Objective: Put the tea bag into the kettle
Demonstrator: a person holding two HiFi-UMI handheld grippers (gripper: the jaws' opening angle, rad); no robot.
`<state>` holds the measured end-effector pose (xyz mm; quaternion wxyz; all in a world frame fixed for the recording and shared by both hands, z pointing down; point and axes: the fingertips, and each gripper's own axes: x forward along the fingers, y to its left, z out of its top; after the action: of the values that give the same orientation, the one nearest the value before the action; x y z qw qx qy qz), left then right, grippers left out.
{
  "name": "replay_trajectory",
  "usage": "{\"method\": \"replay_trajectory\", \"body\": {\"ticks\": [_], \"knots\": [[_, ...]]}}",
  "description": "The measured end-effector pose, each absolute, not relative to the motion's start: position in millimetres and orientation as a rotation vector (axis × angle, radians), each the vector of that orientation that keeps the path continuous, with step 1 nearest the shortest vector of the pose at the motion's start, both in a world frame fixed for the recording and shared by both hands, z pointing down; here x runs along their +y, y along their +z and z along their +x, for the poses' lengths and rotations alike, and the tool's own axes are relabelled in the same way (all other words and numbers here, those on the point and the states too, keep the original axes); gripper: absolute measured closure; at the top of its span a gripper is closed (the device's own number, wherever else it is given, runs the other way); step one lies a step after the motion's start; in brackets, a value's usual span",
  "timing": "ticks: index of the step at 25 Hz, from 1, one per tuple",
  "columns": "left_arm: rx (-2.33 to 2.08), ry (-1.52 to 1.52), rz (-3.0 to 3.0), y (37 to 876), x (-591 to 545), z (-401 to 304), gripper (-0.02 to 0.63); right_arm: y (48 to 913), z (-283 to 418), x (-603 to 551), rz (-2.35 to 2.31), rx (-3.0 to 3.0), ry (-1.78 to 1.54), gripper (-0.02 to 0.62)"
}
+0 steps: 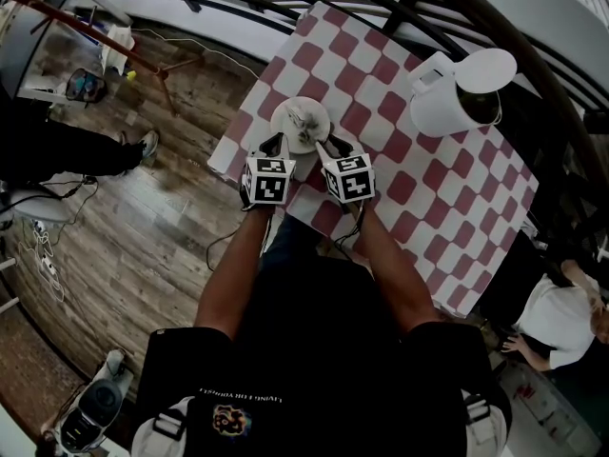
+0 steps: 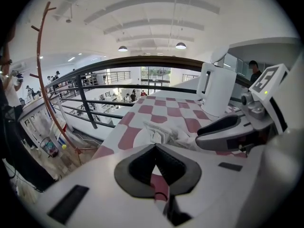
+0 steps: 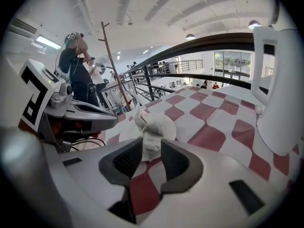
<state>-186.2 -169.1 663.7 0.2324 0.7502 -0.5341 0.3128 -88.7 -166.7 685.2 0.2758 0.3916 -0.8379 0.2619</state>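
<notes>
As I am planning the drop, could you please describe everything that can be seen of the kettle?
The kettle is a white, plastic-looking electric jug. It stands upright on the red-and-white checked tablecloth, towards the table's far right corner. Its round lid is flipped open, showing a dark opening. A handle with a dark slot runs down one side. Nothing else touches it.

Wood floor (image 1: 143,246), black railing (image 2: 142,60), round ceiling lamps (image 2: 180,45)
</notes>
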Motion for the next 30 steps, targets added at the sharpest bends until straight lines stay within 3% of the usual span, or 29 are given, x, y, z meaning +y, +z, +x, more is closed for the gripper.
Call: {"method": "replay_trajectory", "body": {"ticks": [16, 17, 19, 30], "knots": [[-1.45, 0.879, 2.034, 679, -169, -186, 0.603, 700, -92, -169, 1.013, -2.229, 0.731, 0.472], [-1.45, 0.88, 2.034, 679, -169, -186, 0.601, 699, -92, -169, 1.017, -2.23, 0.719, 0.484], [-1.451, 0.878, 2.035, 678, -170, -186, 0.601, 696, -92, -171, 1.032, -2.234, 0.681, 0.578], [-1.453, 0.87, 2.048, 671, -170, -185, 0.603, 688, -95, -173, 1.04, -2.247, 0.63, 0.581]]}}
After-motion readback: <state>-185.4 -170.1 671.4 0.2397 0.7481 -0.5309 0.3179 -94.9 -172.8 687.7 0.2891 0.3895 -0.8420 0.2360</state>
